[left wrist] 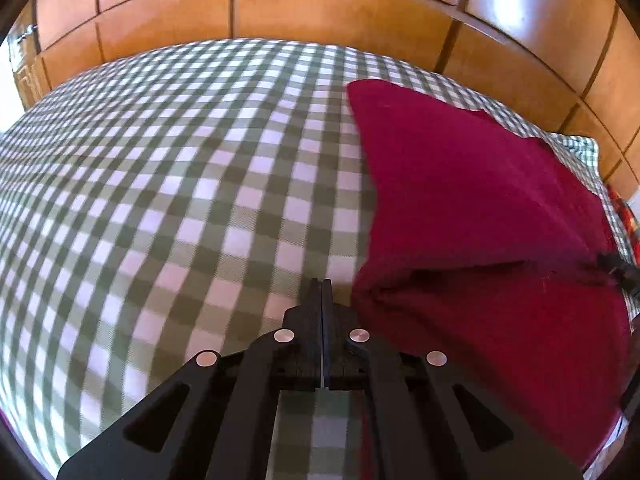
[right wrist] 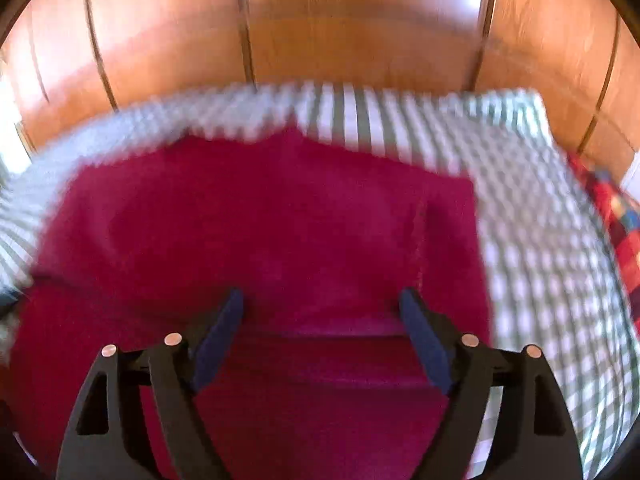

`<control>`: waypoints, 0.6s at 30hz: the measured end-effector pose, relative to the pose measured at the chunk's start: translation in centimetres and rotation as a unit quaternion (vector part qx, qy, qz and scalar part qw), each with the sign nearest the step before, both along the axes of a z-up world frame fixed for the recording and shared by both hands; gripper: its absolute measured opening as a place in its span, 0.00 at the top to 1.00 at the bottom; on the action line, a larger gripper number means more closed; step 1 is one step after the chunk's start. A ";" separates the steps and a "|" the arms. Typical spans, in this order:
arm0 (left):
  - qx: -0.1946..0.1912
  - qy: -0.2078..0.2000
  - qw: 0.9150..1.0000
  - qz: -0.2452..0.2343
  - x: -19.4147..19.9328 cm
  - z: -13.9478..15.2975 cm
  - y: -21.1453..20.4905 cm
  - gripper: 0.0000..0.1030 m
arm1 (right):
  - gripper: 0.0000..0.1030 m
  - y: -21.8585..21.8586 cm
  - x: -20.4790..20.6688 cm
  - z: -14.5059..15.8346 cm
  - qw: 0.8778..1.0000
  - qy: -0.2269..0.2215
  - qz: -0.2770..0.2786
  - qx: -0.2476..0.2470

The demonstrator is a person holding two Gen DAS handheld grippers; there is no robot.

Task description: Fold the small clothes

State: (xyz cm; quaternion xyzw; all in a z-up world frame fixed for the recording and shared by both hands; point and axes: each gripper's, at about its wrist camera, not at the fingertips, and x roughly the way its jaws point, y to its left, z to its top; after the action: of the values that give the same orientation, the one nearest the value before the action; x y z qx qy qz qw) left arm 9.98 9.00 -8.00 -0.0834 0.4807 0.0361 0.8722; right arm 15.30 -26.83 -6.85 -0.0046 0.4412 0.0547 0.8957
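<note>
The left gripper (left wrist: 321, 281), a black two-finger tool, has its jaws fully closed with nothing between them. Its tips sit over the green-and-white checked cloth (left wrist: 180, 200) covering the work surface. The crimson fabric garment (left wrist: 472, 208) lies just to the right of these tips, spread flat, with a folded layer edge running across it level with the fingertips. A small dark object at the far right edge of the garment is too blurred to identify.

The right gripper (right wrist: 322, 300), black with blue finger pads (right wrist: 224, 332), stands wide open. The pads press on nothing. The crimson garment (right wrist: 260, 220) lies directly below and ahead of the open jaws, and a horizontal fold edge crosses the gap between the fingers. A vertical seam runs along the garment ahead of the right finger.

Beyond both grippers stand orange-brown wooden cabinet panels (left wrist: 340, 8). A red multicoloured patterned textile (right wrist: 616, 216) lies far right of the right gripper, at the edge of the checked cloth. The right wrist view is motion-blurred.
</note>
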 end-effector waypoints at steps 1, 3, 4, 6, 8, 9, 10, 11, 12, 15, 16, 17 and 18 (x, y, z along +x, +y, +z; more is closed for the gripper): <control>0.011 0.002 1.000 0.004 -0.2 0.2 -0.1 1.00 | 0.19 -0.2 -0.2 -0.3 1.000 -0.011 -0.001 0.007; 0.022 0.005 1.000 0.010 -0.9 0.6 0.1 1.00 | 0.19 -0.2 -0.3 0.0 1.000 -0.008 -0.002 0.005; 0.013 0.006 1.000 0.014 -1.5 1.0 0.3 1.00 | 0.19 -0.1 -0.4 0.2 1.000 -0.008 -0.003 0.000; -0.015 0.000 1.000 0.007 -2.4 1.6 0.9 1.00 | 0.17 -0.1 -1.0 0.9 1.000 -0.008 -0.009 -0.002; -0.050 -0.010 0.999 -0.020 -4.0 2.4 0.8 1.00 | 0.13 -0.7 -1.6 1.5 1.000 -0.002 -0.013 0.012; -0.064 -0.011 0.997 -0.032 -4.7 2.6 0.6 1.00 | 0.13 -1.2 -2.1 1.6 1.000 0.001 -0.013 0.023; -0.079 -0.012 0.996 -0.048 -5.6 2.8 0.3 1.00 | 0.13 -1.7 -2.8 1.9 0.999 0.000 -0.014 0.031; -0.085 -0.015 0.995 -0.057 -6.4 3.0 0.1 1.00 | 0.13 -2.1 -3.7 2.2 0.999 -0.003 -0.015 0.032; -0.087 -0.016 0.994 -0.065 -6.9 3.0 -0.3 0.99 | 0.13 -2.5 -4.1 2.3 0.999 -0.004 -0.016 0.032; -0.097 -0.006 0.992 -0.080 -9.0 2.9 -0.8 0.66 | 0.13 -4.9 -7.0 2.3 0.999 0.004 -0.031 0.035; -0.100 -0.004 0.992 -0.081 -9.6 2.8 -0.8 0.52 | 0.13 -5.6 -7.7 2.2 0.999 0.009 -0.037 0.035; -0.106 -0.002 0.991 -0.083 -10.3 2.6 -0.8 0.51 | 0.13 -6.6 -8.7 1.8 0.998 0.018 -0.045 0.038; -0.106 0.000 0.991 -0.084 -10.4 2.3 -0.7 0.51 | 0.13 -7.6 -9.8 1.4 0.997 0.030 -0.051 0.046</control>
State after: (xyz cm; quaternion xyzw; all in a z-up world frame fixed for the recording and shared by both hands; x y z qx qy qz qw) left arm -0.44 8.32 -5.66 -0.1346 0.4869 -0.0881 0.8585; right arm 5.50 -34.41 -5.44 0.0605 0.4642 0.0288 0.8832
